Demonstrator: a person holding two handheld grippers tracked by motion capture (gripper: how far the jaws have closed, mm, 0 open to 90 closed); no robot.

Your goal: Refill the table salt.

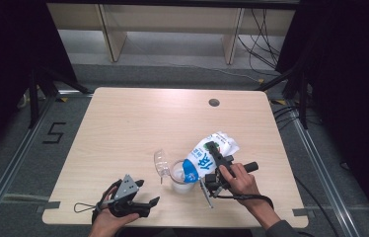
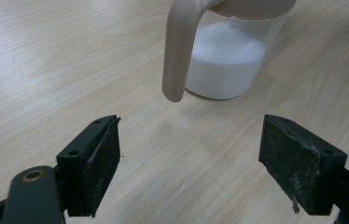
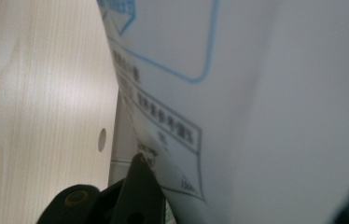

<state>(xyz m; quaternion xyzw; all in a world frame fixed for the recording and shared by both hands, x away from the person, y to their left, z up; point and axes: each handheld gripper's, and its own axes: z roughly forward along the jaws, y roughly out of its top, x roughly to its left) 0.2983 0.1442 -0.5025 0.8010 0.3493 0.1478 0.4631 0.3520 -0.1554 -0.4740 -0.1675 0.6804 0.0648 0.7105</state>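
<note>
A white bag with blue print (image 1: 203, 157) is tilted mouth-down over a clear container (image 1: 181, 177) holding white powder, at the table's front centre. My right gripper (image 1: 216, 154) is shut on the bag's upper part; in the right gripper view the bag (image 3: 256, 93) spans the gap between my jaws. The container's clear lid (image 1: 160, 163) hangs open to its left. My left gripper (image 1: 145, 193) is open and holds nothing near the front edge, left of the container. In the left gripper view the container (image 2: 224, 65) and its beige handle (image 2: 178, 51) stand just beyond my left gripper (image 2: 189, 144).
The wooden table (image 1: 133, 123) has a cable hole (image 1: 214, 102) at the back right. Shelving legs and cables lie on the floor beyond the far edge. A person's hands enter from the bottom edge.
</note>
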